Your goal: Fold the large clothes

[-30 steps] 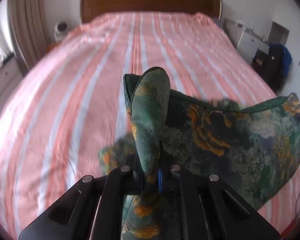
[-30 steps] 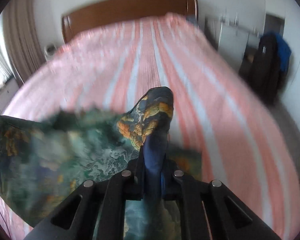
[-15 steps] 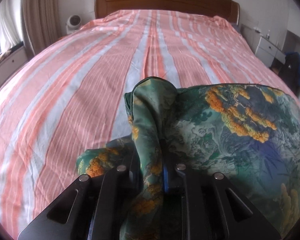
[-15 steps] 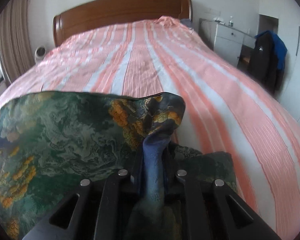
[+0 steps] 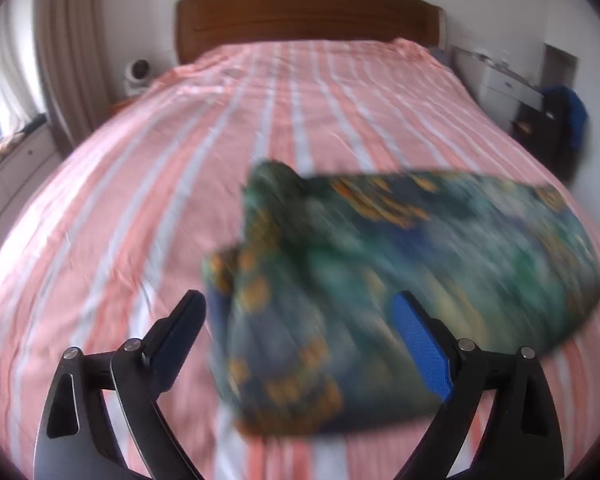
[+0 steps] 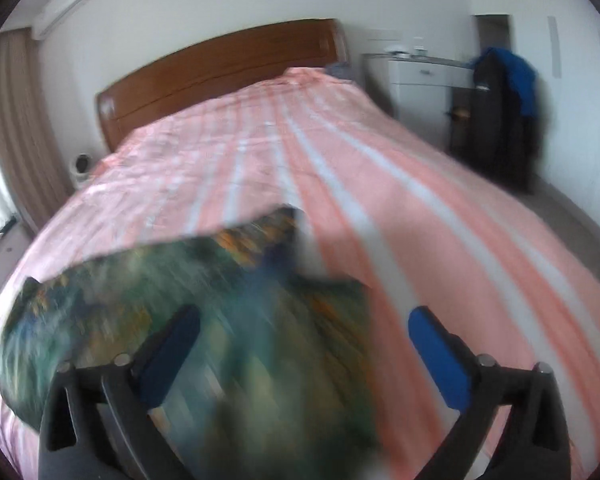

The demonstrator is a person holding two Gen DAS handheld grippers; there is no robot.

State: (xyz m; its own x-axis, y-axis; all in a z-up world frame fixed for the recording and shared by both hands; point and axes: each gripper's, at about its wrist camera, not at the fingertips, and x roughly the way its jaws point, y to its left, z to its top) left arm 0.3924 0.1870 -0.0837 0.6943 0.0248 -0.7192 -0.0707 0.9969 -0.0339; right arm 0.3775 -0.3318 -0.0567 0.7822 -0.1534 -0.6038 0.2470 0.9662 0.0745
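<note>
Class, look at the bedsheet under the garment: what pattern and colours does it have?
The bedsheet has lengthwise stripes of salmon pink and white, clearest in the left wrist view.

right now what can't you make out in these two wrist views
- Green patterned garment: motion blur smears its print and fold edges in both wrist views; whether it has settled flat on the striped bedspread is unclear.
- Its near edge: cut off by the bottom of the right wrist view, behind the right gripper, whose jaws are opening.
- Items on the white dresser: too small and blurred.
- Left gripper: jaws opening, pads clear of the cloth.
</note>
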